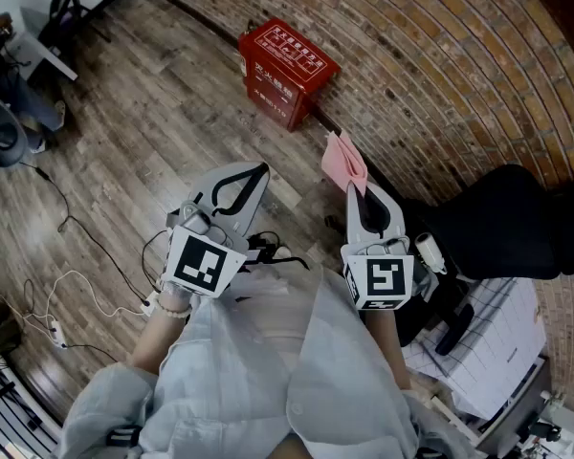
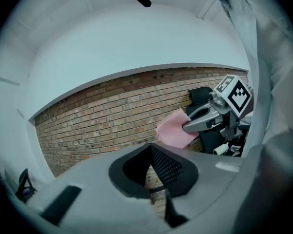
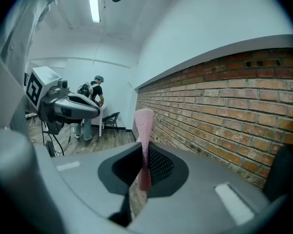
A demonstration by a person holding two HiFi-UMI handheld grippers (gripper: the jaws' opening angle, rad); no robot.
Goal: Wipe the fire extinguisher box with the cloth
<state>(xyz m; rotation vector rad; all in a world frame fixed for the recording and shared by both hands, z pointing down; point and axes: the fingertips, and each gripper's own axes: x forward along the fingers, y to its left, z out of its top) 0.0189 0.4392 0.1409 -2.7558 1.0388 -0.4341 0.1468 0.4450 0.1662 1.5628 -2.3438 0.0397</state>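
Currently: right tongs (image 1: pixel 355 188) pinching pink cloth (image 1: pixel 344 161); left tongs (image 1: pixel 262 169) pressed together; red fire extinguisher box (image 1: pixel 285 70) far, against brick wall (image 1: pixel 440 75).

The white lettering on the red fire extinguisher box (image 1: pixel 285 73) is too small to read. The pink cloth (image 3: pixel 144 126) shows edge-on, its lower end pinched out of sight inside the right gripper (image 3: pixel 142 177). A person (image 3: pixel 95 89) far down the room is too small to make out.

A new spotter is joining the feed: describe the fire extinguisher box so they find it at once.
Start at the brick wall and follow its foot along the wooden floor. The fire extinguisher box stands there by the wall, the only bright red thing, with white print on its top and front.
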